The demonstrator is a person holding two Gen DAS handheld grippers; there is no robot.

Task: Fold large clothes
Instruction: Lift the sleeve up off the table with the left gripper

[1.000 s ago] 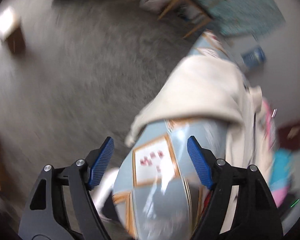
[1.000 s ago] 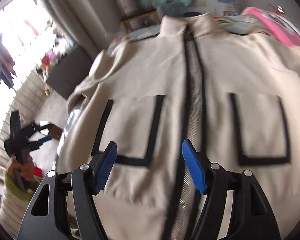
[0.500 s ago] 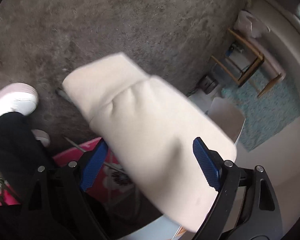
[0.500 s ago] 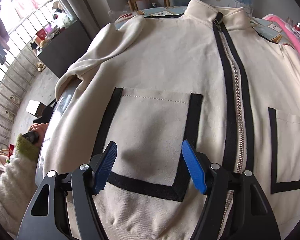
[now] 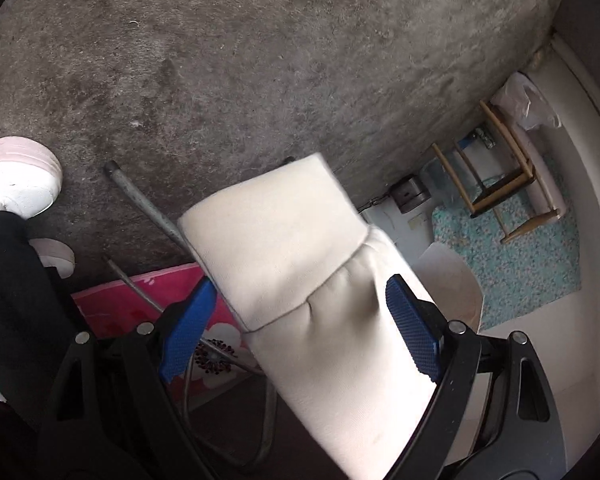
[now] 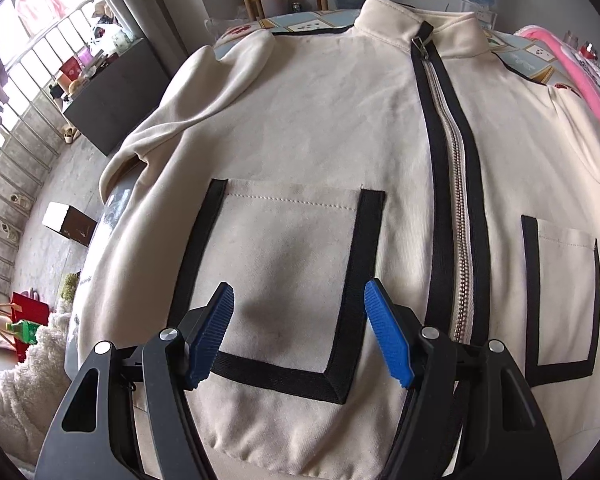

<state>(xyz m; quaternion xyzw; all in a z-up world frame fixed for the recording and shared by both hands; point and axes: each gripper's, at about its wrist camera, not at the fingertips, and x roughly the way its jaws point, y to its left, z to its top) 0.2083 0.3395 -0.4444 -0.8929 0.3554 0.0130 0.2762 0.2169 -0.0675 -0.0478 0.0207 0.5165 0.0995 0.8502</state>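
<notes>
cream jacket (image 6: 320, 120) spread flat, sleeve cuff (image 5: 276, 236) between gaping left gripper (image 5: 300, 332), right gripper (image 6: 296, 332) parted, empty

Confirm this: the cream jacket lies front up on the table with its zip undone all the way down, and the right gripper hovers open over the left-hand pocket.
Wrong in one respect: the right wrist view shows the zip closed up to the collar. The rest stands: the cream jacket lies front up, and the right gripper is open over the left-hand pocket.
</notes>
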